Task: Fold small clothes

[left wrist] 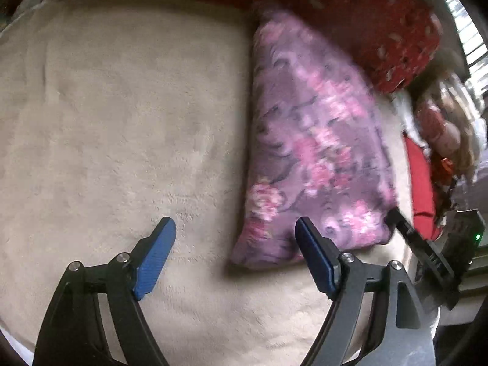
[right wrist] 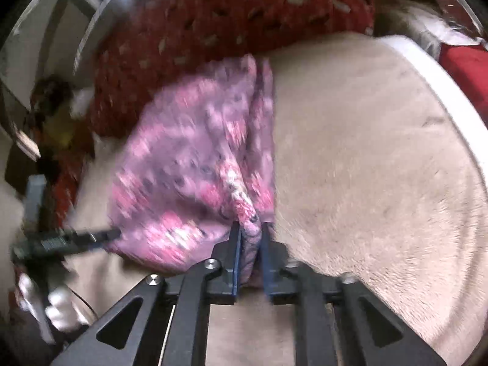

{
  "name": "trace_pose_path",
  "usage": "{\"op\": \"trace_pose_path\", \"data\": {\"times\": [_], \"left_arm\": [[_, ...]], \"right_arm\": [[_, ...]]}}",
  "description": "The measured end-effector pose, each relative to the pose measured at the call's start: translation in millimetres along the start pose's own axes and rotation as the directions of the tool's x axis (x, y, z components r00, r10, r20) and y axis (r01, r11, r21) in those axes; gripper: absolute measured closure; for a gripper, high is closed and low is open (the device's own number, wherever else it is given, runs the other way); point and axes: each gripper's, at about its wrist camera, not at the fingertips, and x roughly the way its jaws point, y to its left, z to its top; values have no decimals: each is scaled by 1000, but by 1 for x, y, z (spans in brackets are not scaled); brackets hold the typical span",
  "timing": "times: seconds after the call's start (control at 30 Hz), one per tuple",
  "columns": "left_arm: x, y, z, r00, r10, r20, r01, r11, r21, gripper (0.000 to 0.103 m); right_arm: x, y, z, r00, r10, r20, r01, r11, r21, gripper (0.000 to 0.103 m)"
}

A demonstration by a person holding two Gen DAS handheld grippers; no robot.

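- Covering most of both views, a beige fleece blanket (left wrist: 122,122) lies spread flat, with a white edge showing along its far side in the right wrist view (right wrist: 442,91).
- Lying beyond the blanket, a red cushion with pale flecks (left wrist: 381,24) borders it, and the top of the garment touches that cushion (right wrist: 213,15).
- Resting on the blanket, the purple floral garment (left wrist: 317,140) is a folded, roughly triangular piece, narrow at the far end and wide at the near end; its pattern is blurred in both views.
- Bunching upward in the right wrist view, the garment (right wrist: 189,167) forms a raised ridge that runs toward its near edge.
- Gripping that ridge at the near edge, the right tongs (right wrist: 250,262) are clenched on the fabric, with cloth pinched between the blue pads (right wrist: 235,262).
- Hovering over the blanket, the left tongs (left wrist: 235,256) are released, spread wide, holding nothing; one blue pad (left wrist: 314,253) overlaps the garment's near corner and the other sits above bare blanket.
- Showing at the right edge of the left wrist view, the right tongs (left wrist: 405,228) meet the garment's near corner.
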Motion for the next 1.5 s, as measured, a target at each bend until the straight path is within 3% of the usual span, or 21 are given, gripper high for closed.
{"op": "trace_pose_path", "data": {"times": [0.13, 0.23, 0.33, 0.7, 0.77, 0.83, 0.93, 1.03, 1.1, 1.17, 1.23, 1.27, 1.4, 1.43, 1.5], "left_arm": [[-3, -13, 1, 997, 54, 47, -56, 998, 43, 22], [13, -15, 3, 996, 88, 10, -89, 995, 43, 22], [20, -12, 2, 996, 88, -5, -88, 996, 22, 21], [19, -16, 6, 996, 83, 16, -83, 996, 33, 21], [20, -17, 9, 997, 78, 11, -78, 996, 34, 22], [14, -15, 12, 999, 40, 12, -40, 999, 26, 22], [-6, -12, 27, 997, -44, 66, 43, 999, 18, 22], [-13, -18, 54, 992, -74, 102, 73, 997, 8, 21], [-1, -24, 72, 994, -40, 103, 39, 999, 12, 22], [23, -24, 82, 997, 45, 60, -45, 999, 6, 22], [41, -18, 86, 999, 49, -3, -49, 999, 9, 20], [42, -12, 88, 1000, 22, -6, -22, 1000, -6, 20], [28, -7, 108, 997, -57, 46, 58, 998, -21, 20], [28, -7, 113, 996, -73, 46, 74, 997, -27, 20], [32, -7, 128, 993, -110, 32, 111, 992, -54, 20]], "right_arm": [[-29, 23, 11, 981, 68, 182, -60, 997, -50, 85], [-11, 27, 8, 988, 54, 146, -42, 996, -83, 85], [31, 15, -5, 998, -66, 3, 66, 994, -89, 88], [-4, 31, 27, 986, 69, 151, -63, 997, -45, 84], [20, 40, 32, 991, 54, 120, -49, 998, -49, 79], [51, 41, 28, 1000, -10, 13, 11, 998, -60, 80], [43, 42, 36, 999, 13, 31, -11, 998, -64, 79], [27, 41, 56, 990, 62, 126, -59, 998, -28, 78], [27, 41, 66, 984, 82, 159, -81, 997, -13, 78], [47, 39, 72, 993, 42, 114, -41, 999, -13, 78], [79, 36, 69, 999, -39, -31, 38, 999, -31, 80], [78, 37, 70, 999, -34, -6, 34, 998, -48, 79], [64, 29, 95, 995, 60, 76, -63, 998, 29, 66], [65, 24, 103, 993, 56, 101, -63, 996, 65, 57], [75, 16, 116, 993, 27, 115, -41, 991, 125, 54]]}}
